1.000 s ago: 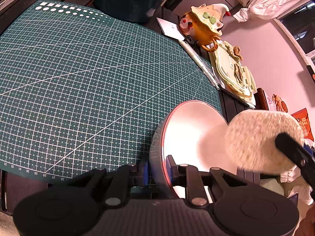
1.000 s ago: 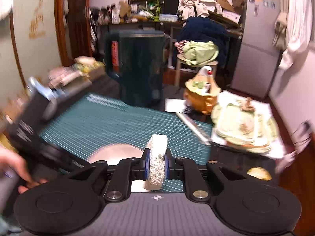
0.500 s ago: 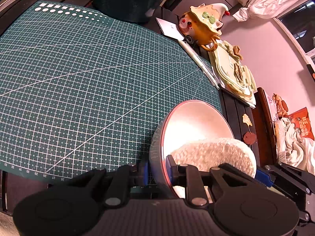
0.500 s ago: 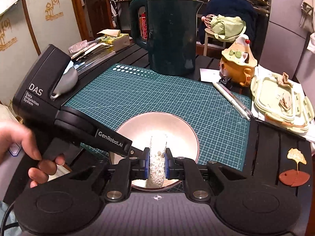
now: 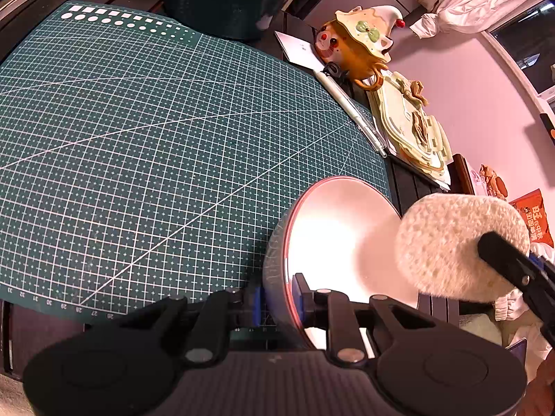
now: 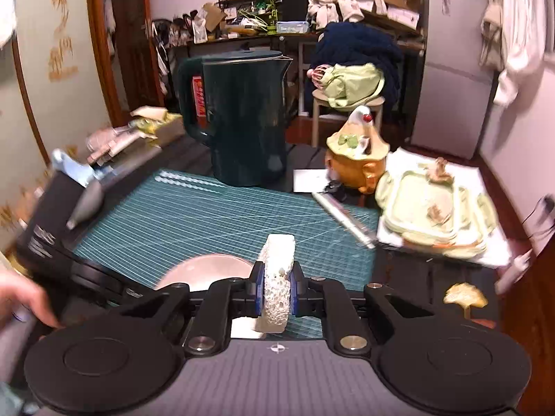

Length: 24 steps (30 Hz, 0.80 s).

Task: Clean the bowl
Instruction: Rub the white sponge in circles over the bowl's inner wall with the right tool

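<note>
1. Gripping the rim of the bowl [image 5: 341,239], the left gripper [image 5: 277,300] has its jaws narrow, one blue pad outside the wall and one inside; seen from the left wrist.
2. Bowl is tilted up on edge, pale inside facing right, at the near right corner of the green cutting mat [image 5: 156,131].
3. Round sponge [image 5: 458,246] sits at the bowl's right edge, pinched by the right gripper [image 5: 510,263], whose black finger crosses the sponge's face.
4. Past the mat: a white pen [image 5: 350,104], an orange bear-shaped jar [image 5: 357,46], stacked pale green lids [image 5: 409,124].
5. Right wrist view, partly blurred: the right gripper [image 6: 276,293] is clamped tight on the sponge [image 6: 277,277], which stands on edge between the blue pads.
6. Bowl [image 6: 204,272] shows low left of the sponge, just beside it; whether they touch I cannot tell.
7. Left gripper's black body [image 6: 62,239] reaches in from the left, with a person's hand [image 6: 20,298] on it.
8. Dark green kettle [image 6: 242,118] stands behind the mat [image 6: 208,215]; bear jar [image 6: 357,154] and lids [image 6: 430,208] to the right.
</note>
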Each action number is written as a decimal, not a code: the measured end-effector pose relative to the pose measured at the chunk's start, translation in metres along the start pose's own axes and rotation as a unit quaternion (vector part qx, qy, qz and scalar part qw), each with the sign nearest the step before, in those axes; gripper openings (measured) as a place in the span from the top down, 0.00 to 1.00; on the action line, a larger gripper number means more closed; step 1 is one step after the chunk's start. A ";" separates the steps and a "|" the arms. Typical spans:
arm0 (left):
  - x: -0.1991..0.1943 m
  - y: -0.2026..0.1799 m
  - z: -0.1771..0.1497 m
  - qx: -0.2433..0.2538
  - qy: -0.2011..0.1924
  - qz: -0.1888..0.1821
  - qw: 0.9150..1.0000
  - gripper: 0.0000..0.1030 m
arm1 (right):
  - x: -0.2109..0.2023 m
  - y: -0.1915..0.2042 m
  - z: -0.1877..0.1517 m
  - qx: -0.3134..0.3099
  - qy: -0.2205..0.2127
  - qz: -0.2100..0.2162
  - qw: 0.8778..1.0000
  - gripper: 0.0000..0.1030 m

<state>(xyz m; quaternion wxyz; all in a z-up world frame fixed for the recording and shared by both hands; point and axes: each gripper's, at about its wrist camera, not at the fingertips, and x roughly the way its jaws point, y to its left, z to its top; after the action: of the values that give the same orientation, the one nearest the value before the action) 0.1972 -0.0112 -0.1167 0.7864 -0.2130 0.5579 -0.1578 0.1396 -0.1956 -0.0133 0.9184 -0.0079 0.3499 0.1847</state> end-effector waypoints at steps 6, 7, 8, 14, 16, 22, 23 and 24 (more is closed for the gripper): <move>0.000 0.000 0.000 0.002 0.000 0.001 1.000 0.81 | 0.024 0.018 -0.009 -0.008 0.041 0.052 0.998 0.88; 0.000 0.000 0.000 0.002 0.000 0.001 1.000 0.81 | 0.027 0.021 -0.011 -0.011 0.047 0.054 0.997 0.88; -0.001 0.000 0.000 0.002 0.000 0.001 1.000 0.82 | 0.030 0.023 -0.013 -0.016 0.054 0.054 0.997 0.88; 0.000 0.000 0.000 0.004 0.000 0.002 1.000 0.81 | 0.045 0.028 -0.020 -0.023 0.066 0.022 0.997 0.88; 0.000 -0.001 0.000 0.003 0.000 0.001 1.000 0.81 | 0.045 0.029 -0.021 -0.035 0.060 0.001 0.998 0.88; 0.001 -0.002 0.001 0.003 0.000 0.001 1.000 0.81 | 0.032 0.025 -0.013 -0.059 0.019 -0.044 0.997 0.88; 0.001 -0.001 0.000 0.003 0.000 0.001 1.000 0.81 | 0.026 0.019 -0.009 -0.048 0.009 -0.041 0.998 0.88; 0.001 0.000 0.000 0.002 0.000 0.001 1.000 0.81 | 0.021 0.015 -0.007 -0.041 0.002 -0.040 0.998 0.88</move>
<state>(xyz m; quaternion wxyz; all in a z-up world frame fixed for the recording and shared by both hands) 0.1976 -0.0117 -0.1172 0.7872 -0.2109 0.5574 -0.1587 0.1448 -0.1753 -0.0303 0.9231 -0.0603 0.3437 0.1619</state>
